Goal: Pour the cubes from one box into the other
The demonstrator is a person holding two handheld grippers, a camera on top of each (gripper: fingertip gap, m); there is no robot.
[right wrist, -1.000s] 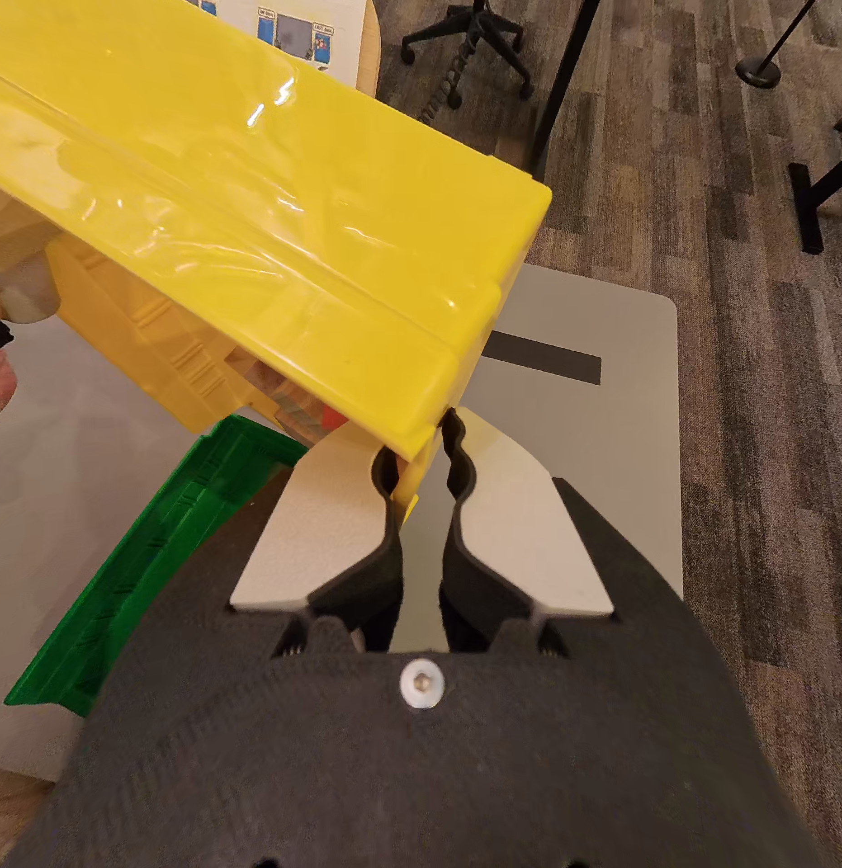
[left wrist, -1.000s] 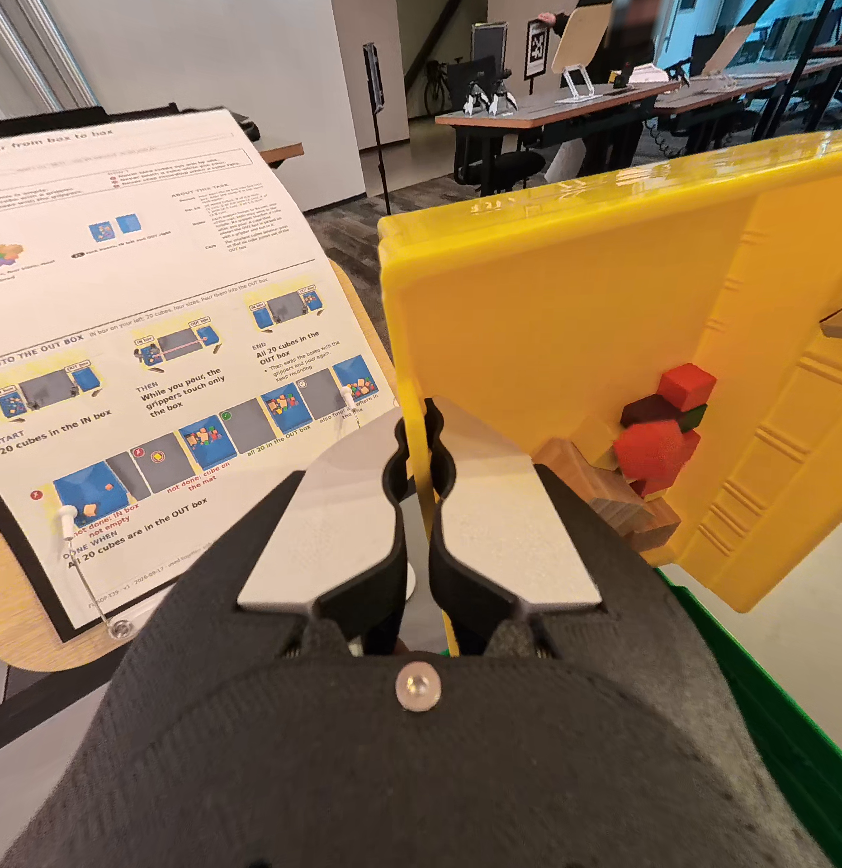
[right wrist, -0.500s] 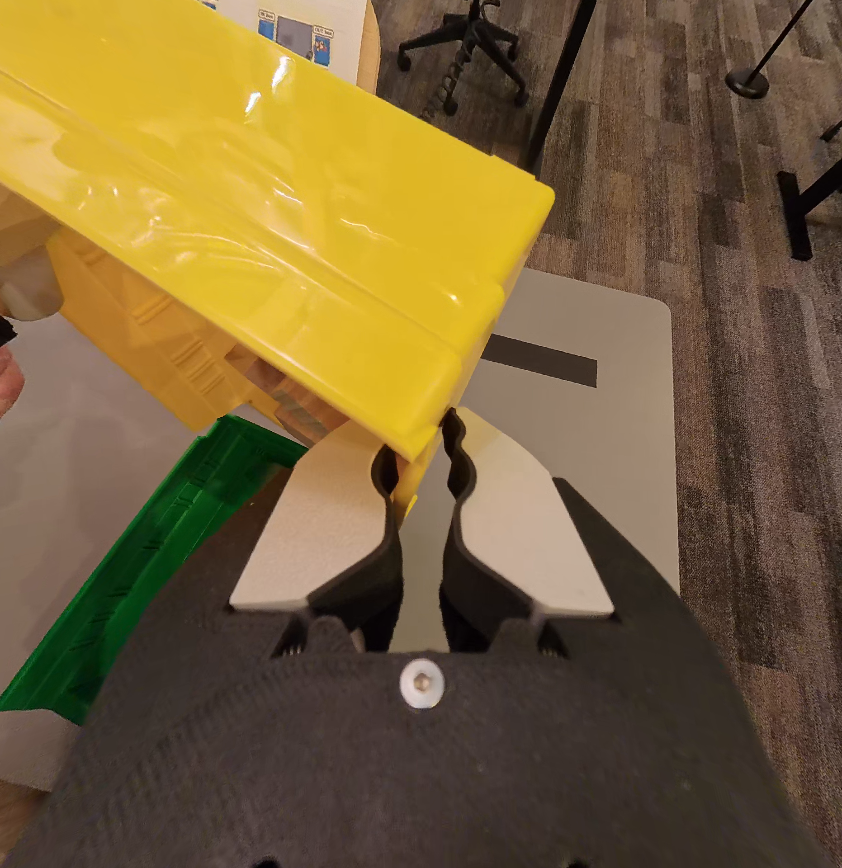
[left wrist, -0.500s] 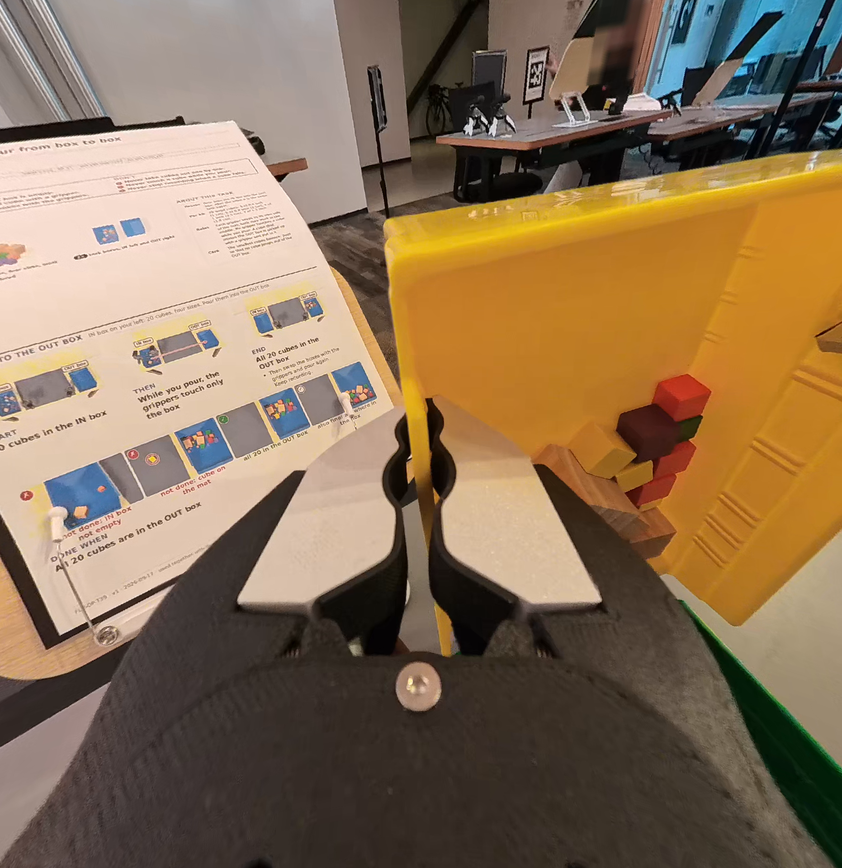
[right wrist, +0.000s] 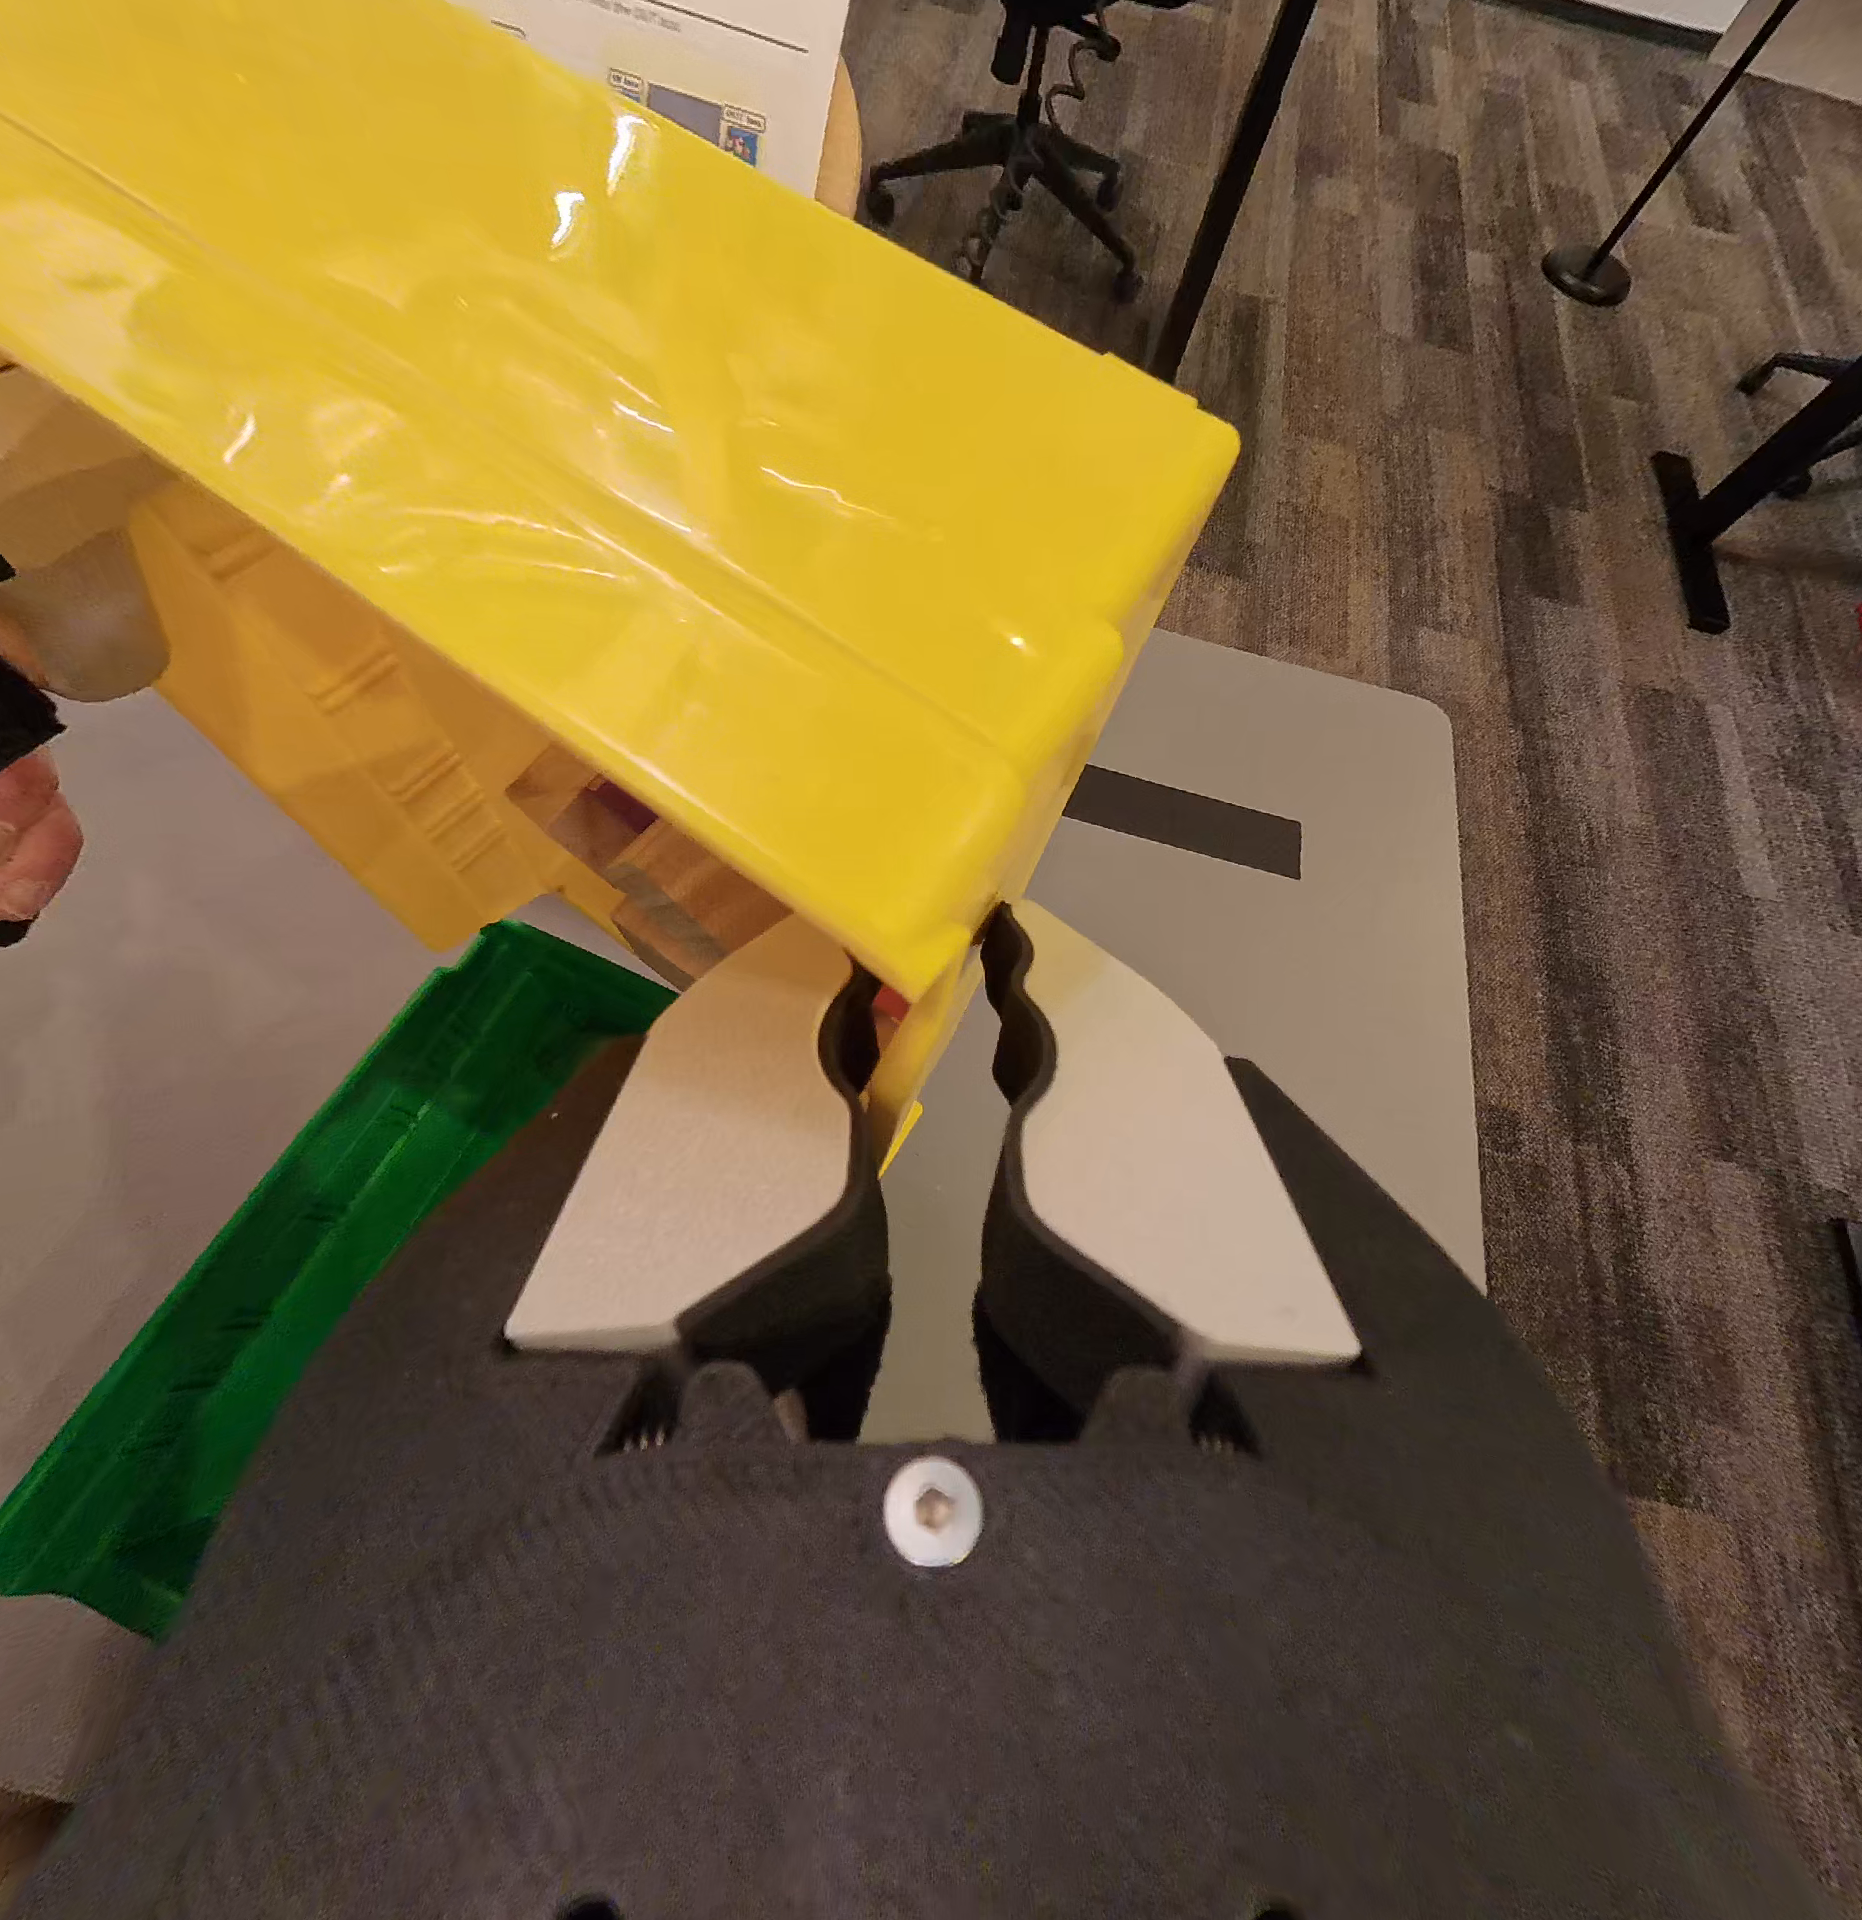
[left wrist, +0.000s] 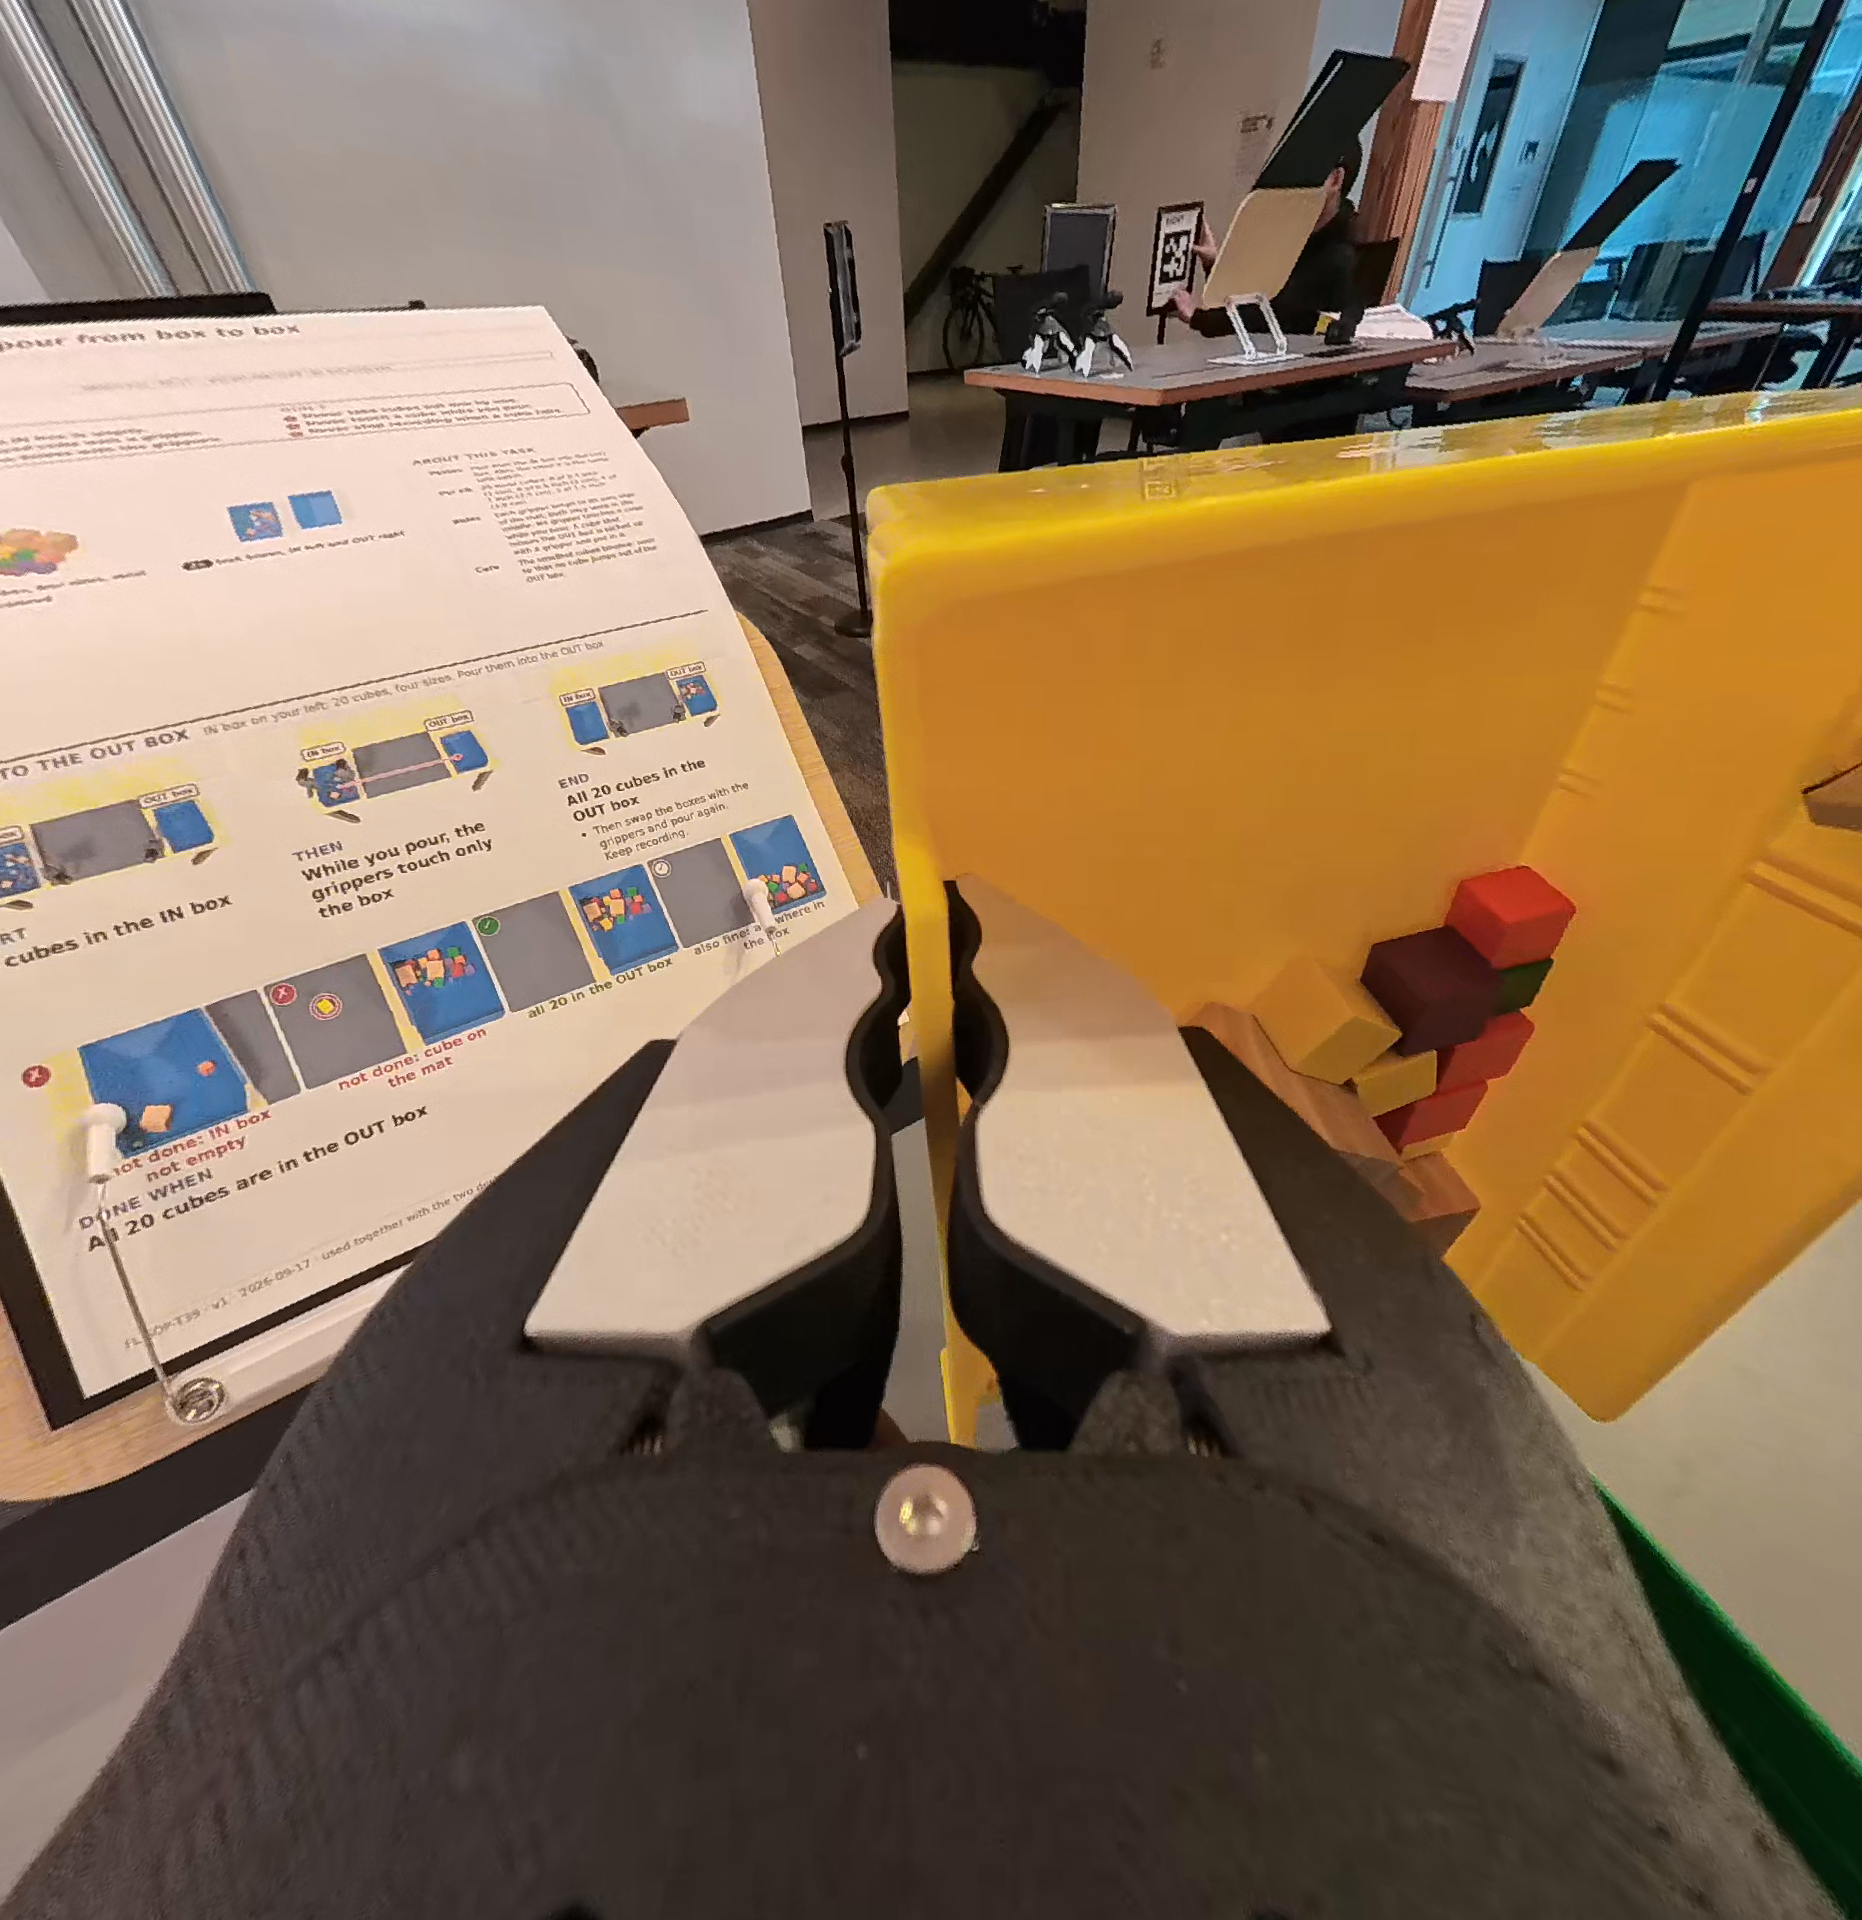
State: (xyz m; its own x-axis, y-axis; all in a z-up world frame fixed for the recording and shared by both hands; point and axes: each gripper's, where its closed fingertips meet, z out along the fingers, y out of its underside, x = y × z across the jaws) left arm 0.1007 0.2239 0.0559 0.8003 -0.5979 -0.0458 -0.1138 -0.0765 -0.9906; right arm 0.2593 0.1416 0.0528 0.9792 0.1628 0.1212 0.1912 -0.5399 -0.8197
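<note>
Both the left gripper (left wrist: 925, 935) and right gripper (right wrist: 932, 971) pinch opposite walls of the steeply tipped yellow box (left wrist: 1270, 727), so cubes (left wrist: 1446, 997) bunched at its low corner could overshoot the green box (right wrist: 314, 1195) just below.

yellow box (left wrist: 1270, 727), green box (right wrist: 283, 1247), red, maroon, yellow cubes (left wrist: 1446, 997)

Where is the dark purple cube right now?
In the left wrist view, the dark maroon-purple wooden cube sits right of centre inside the tipped yellow plastic box, just below a bright red cube.
</note>
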